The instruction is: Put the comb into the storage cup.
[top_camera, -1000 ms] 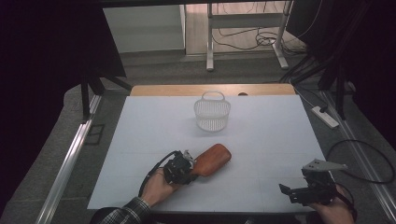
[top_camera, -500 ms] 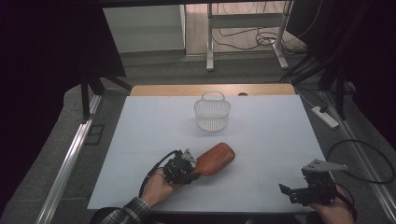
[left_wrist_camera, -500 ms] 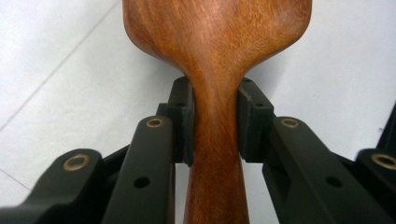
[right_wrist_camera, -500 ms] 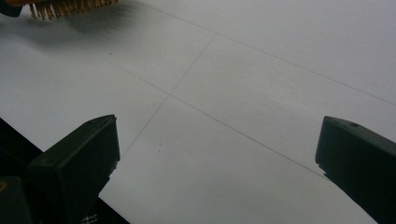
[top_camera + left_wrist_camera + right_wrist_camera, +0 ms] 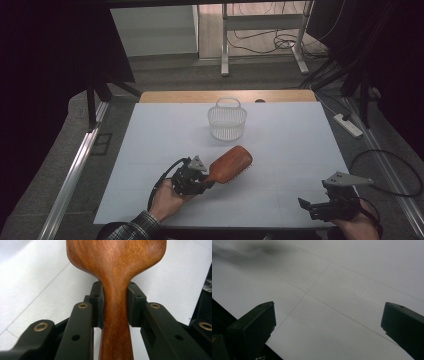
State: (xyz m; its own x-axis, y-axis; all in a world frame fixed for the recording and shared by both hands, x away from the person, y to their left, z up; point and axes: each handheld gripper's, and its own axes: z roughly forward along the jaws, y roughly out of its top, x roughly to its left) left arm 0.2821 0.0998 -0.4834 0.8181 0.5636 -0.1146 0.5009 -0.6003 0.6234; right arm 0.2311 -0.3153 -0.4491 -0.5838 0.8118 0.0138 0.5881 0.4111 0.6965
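While the two grippers sit low near the front edge of the table (image 5: 150, 130):
Brush: wooden hairbrush (image 5: 231, 164), brown and smooth, lying slanted on the white table, head toward the basket, handle toward the person
Brush place: front middle of the table, a bit left, well apart from the basket
Brush bristles: just peeking out under the far edge of the head in the high view
Left gripper (image 5: 192, 176): closed on the thin neck of the hairbrush, held in the left hand (image 5: 167, 199)
Left pads (image 5: 98, 305): one on each side of the wooden handle, pressing right on it, seen close up in the left gripper view
Brush in the left gripper view: handle (image 5: 115, 322) running up between the jaws, wide head at the top
Right gripper (image 5: 312, 206): at the front right corner of the table, well apart from the brush, held in the right hand (image 5: 356, 227)
Right jaws: spread wide, nothing between them, just bare white table behind them in the right gripper view
Basket (image 5: 227, 119): small white one with a handle, upright, at the back middle of the table
Sleeve (image 5: 132, 231): checked cloth on the left arm, bottom of the high view
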